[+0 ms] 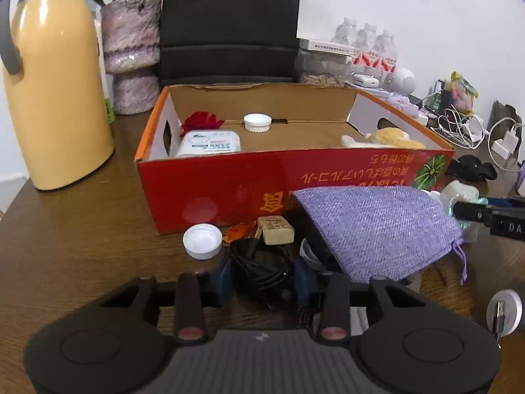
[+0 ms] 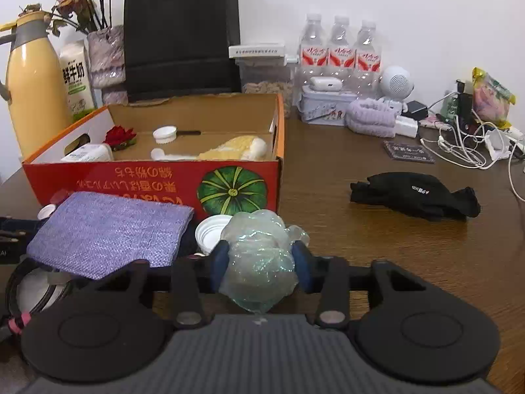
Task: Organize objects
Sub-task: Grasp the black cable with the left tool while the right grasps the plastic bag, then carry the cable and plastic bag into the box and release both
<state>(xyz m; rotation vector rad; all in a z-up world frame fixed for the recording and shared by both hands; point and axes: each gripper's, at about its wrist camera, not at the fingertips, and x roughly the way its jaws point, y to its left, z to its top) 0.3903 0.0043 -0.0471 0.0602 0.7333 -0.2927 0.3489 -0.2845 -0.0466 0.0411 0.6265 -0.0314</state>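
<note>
While clamped, wrap [image 2: 259, 262] btwn R gripper [image 2: 261, 262] fingers.

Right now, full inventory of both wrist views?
red cardboard box: 1, open, table centre
white bottle caps: 1 inside the box, 1 in front of it
red fabric flower: 1, in box
purple woven pouch: 1, in front of box
crumpled clear plastic wrap: 1, between right fingers
black coiled cable: 1, between left fingers
yellow thermos jug: 1, left of box
clear water bottles: 3, against the wall
black cloth: 1, right of box
brown wooden table: 1
left hand-held gripper: 1, black, around cable
right hand-held gripper: 1, black, shut on wrap
</note>
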